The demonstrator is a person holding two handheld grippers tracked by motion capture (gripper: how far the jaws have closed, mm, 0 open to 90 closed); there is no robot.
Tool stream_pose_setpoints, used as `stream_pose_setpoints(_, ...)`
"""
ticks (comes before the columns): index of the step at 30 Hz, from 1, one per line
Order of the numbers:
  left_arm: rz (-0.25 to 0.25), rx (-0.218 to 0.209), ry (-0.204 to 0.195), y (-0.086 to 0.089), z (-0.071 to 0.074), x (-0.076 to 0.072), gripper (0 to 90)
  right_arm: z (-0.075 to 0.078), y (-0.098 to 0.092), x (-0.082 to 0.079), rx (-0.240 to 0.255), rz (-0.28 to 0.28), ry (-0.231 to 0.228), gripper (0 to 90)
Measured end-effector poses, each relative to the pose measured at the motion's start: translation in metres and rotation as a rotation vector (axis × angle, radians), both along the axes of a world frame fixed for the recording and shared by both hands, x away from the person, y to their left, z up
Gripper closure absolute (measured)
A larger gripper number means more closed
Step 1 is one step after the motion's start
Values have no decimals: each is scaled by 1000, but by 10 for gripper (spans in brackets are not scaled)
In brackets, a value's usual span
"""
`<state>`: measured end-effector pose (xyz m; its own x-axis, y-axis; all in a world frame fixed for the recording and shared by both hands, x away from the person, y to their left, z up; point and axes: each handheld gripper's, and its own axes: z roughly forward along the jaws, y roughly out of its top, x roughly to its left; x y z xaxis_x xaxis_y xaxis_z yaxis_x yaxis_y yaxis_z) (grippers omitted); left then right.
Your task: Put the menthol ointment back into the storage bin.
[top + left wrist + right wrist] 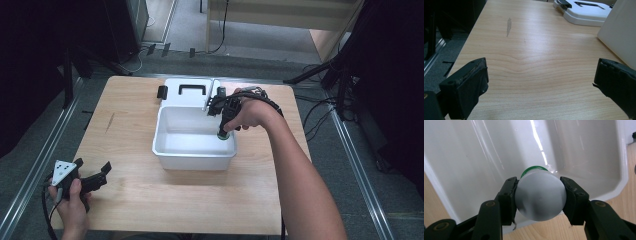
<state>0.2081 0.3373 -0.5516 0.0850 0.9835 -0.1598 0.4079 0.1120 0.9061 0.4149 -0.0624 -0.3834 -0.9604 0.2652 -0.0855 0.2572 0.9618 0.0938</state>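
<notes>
Held in the right hand-held gripper: a small round container with a pale grey flat end and a green ribbed ring, pinched between the two black jaws on either side. Seen end-on in the right gripper view, so its length stayed hidden behind the grey disc; could not tell whether a bottle or a jar. From the high view, mostly covered by the right hand, with only a dark, green-tipped end poking down below the jaws. Hung over the near right corner of the white rectangular plastic tub, just above its rim; whether touching the rim could not be told. Beyond the pinched container, the glossy white tub interior, streaked with glare.

Past the right hand-held gripper, a flat white plastic lid with a black handle and black clips, lying against the tub's far side, partly blocked by the hand.

Left hand-held gripper held low over the near left corner of the pale wooden bench, well apart from the tub, jaws spread wide with nothing between. In the left gripper view, bare wood grain ahead with a small grey scuff mark; tub wall cut off at the right edge, lid cropped at the top.
</notes>
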Motion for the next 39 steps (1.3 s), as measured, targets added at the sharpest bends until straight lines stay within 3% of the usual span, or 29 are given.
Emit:
stream_pose_setpoints(8,0,0,-1,0,0,0,0,-16,2,0,-4,52,-1,511)
stream_pose_setpoints(19,0,3,-1,0,0,0,0,-33,3,1,-18,73,-9,508)
stream_pose_setpoints(24,-2,4,2,0,0,0,0,-40,4,0,-50,67,-11,508)
stream_pose_setpoints(39,-1,4,1,-1,0,0,0,-58,16,-4,-138,135,-33,510)
